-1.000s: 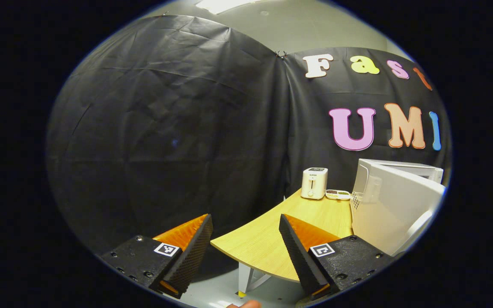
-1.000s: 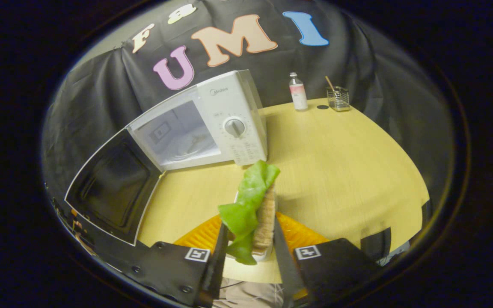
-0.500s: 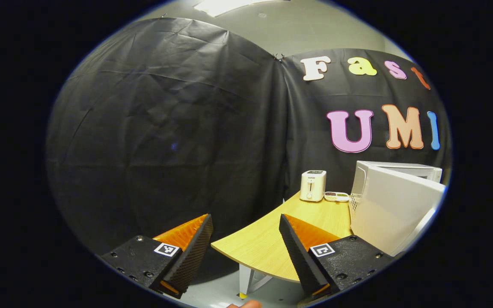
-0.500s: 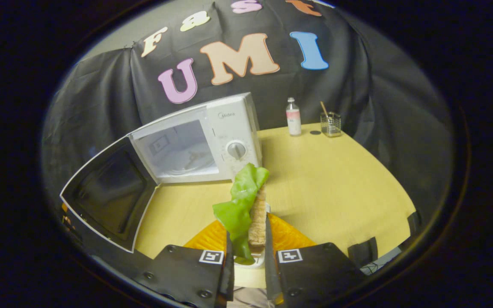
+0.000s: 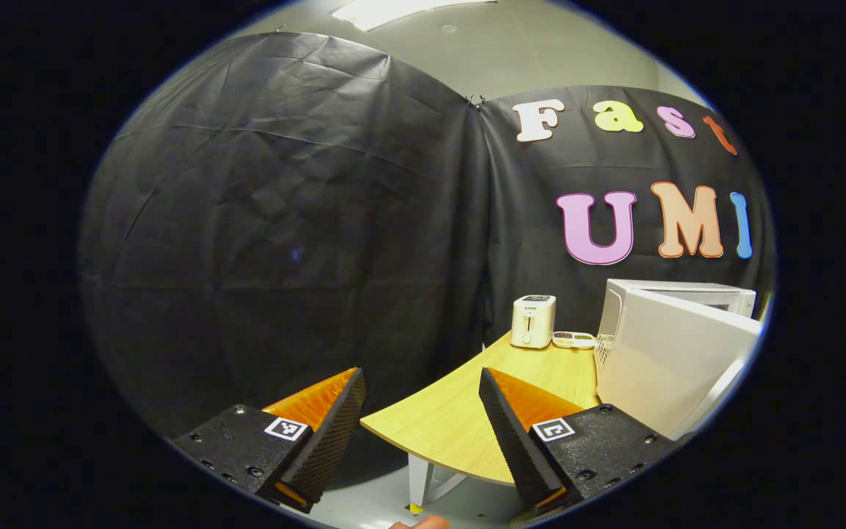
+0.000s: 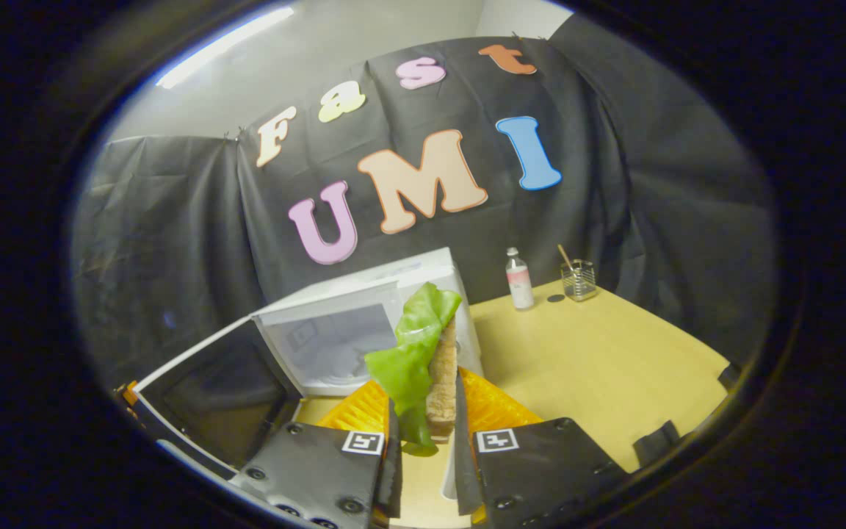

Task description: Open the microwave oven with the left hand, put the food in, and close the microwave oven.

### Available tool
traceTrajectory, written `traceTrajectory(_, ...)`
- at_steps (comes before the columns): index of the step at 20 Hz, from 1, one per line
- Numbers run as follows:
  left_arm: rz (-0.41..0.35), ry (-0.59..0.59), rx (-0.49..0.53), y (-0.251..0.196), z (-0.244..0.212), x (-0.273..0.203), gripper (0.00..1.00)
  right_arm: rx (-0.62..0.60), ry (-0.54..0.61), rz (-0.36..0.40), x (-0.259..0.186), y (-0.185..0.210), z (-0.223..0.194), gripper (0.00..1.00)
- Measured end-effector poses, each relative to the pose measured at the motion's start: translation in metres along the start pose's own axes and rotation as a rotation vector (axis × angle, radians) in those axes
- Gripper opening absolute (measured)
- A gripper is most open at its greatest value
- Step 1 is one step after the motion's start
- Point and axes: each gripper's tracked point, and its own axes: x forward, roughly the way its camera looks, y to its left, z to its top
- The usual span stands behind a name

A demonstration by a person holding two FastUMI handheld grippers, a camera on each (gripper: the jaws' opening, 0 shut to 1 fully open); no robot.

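The white microwave (image 6: 364, 323) stands on the wooden table (image 6: 599, 367) with its door (image 6: 225, 389) swung wide open to the left. My right gripper (image 6: 427, 433) is shut on the food (image 6: 423, 353), a slice of bread with a green lettuce leaf, held upright in front of the open cavity. In the left gripper view the microwave (image 5: 687, 294) and its open door (image 5: 665, 360) appear at the right from the side. My left gripper (image 5: 419, 433) is open, with nothing between its fingers, off the table's left end.
A white toaster (image 5: 533, 321) and a small dish (image 5: 573, 339) stand at the table's back left. A small bottle (image 6: 519, 279) and a glass holder with a stick (image 6: 579, 278) stand at the back right. Black cloth walls surround the table.
My right gripper has lifted the food and tilted up, so the microwave now sits lower and closer behind the food. The left gripper has barely shifted and stays open.
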Motion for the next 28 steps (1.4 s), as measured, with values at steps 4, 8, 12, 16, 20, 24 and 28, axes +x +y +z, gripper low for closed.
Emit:
traceTrajectory(4, 0.003, -0.004, 0.004, 0.002, 0.002, -0.002, 0.96, 0.121, -0.078, 0.035, 0.033, 0.039, -0.011, 0.31)
traceTrajectory(8, 0.011, -0.017, 0.016, 0.005, 0.007, -0.004, 0.95, 0.231, -0.127, 0.096, 0.070, 0.087, -0.029, 0.31)
traceTrajectory(12, 0.012, -0.021, 0.018, 0.006, 0.007, -0.004, 0.95, 0.300, -0.167, 0.104, 0.107, 0.118, -0.044, 0.31)
traceTrajectory(16, 0.012, -0.018, 0.018, 0.007, 0.005, -0.002, 0.96, 0.352, -0.091, 0.119, 0.146, 0.144, -0.078, 0.31)
traceTrajectory(20, 0.002, -0.008, 0.015, 0.005, 0.002, 0.000, 0.95, 0.372, -0.067, 0.084, 0.178, 0.149, -0.102, 0.31)
traceTrajectory(24, 0.006, -0.001, 0.017, 0.007, 0.000, 0.002, 0.92, 0.411, -0.048, 0.053, 0.209, 0.148, -0.118, 0.27)
traceTrajectory(28, 0.006, -0.001, 0.017, 0.007, 0.000, 0.003, 0.92, 0.456, -0.011, 0.036, 0.238, 0.142, -0.128, 0.27)
